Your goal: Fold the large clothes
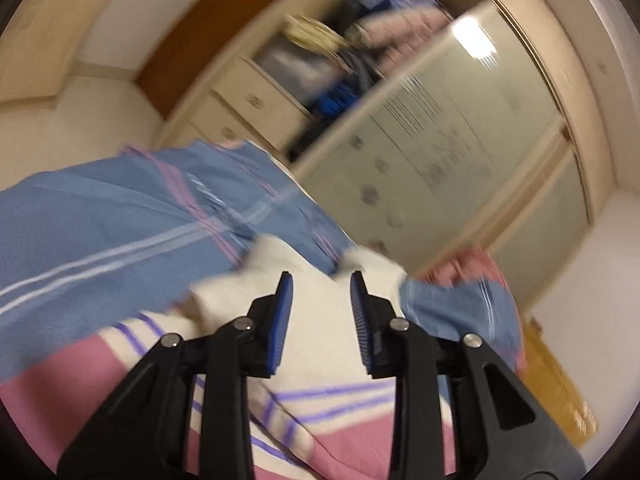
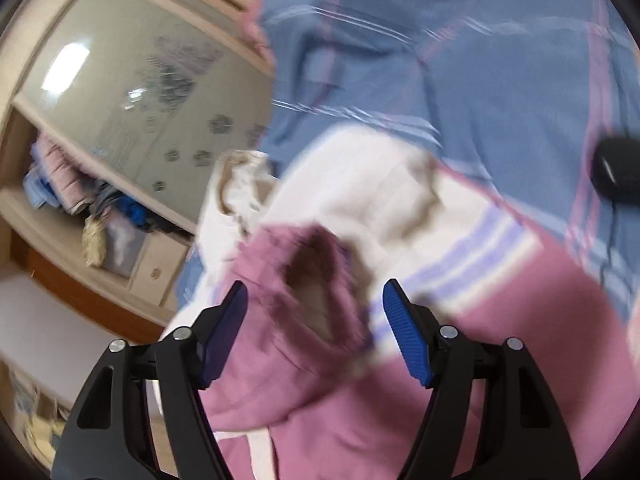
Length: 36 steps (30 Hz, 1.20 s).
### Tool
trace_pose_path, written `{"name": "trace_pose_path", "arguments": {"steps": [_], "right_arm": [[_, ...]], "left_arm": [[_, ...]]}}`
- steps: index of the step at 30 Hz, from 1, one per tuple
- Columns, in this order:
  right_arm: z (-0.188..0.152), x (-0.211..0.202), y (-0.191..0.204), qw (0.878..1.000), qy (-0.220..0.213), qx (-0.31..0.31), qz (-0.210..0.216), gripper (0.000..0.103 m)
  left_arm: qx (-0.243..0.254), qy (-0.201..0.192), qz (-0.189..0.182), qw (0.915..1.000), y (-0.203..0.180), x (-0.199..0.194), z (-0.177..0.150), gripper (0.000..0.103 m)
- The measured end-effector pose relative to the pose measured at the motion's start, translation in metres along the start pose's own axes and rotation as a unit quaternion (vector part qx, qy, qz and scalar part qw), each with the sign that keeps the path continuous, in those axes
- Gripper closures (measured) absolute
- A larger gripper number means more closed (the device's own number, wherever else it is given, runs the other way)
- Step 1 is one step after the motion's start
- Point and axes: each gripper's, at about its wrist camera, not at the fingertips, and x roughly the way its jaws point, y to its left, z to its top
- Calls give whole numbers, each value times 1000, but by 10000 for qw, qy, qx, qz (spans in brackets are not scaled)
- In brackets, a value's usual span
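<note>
Plainly, one large garment is lying across a blue striped bedspread — a pink and cream hooded top with thin purple stripes, its cream part bunched toward the far side and its pink part rumpled nearest the cameras. In the right wrist view its pink hood is gaping open, showing a darker inside, right between the two blue pads.

Two grippers are showing, one per view, each with two black fingers and two blue ribbed pads. The left gripper is hovering over the cream cloth with its jaws standing a little way apart; nothing is pinched between them. The right gripper is standing wide open around the hood, and its pads are not pressing on the fabric, though the blur is making the contact hard to judge.

Only the left wrist view is showing the bedspread's folded blue corner at the right and the wooden floor beyond it. Only the right wrist view is showing a small dark object resting on the bedspread at the far right. Both views are taking in one wardrobe with a frosted sliding door, clothes piled on its open shelf.
</note>
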Motion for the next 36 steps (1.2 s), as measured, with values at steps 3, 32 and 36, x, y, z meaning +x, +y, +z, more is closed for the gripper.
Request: {"name": "trace_pose_path", "arguments": {"steps": [3, 32, 36], "right_arm": [[4, 10, 38, 9947, 315, -949, 219, 44], [6, 80, 66, 9349, 714, -3177, -1410, 39], [-7, 127, 57, 9102, 1338, -3444, -1871, 39]], "left_arm": [[522, 1044, -206, 9929, -24, 36, -25, 74], [1780, 1624, 1494, 9590, -40, 70, -56, 45], [1917, 2013, 1772, 9441, -34, 87, -66, 43]]}}
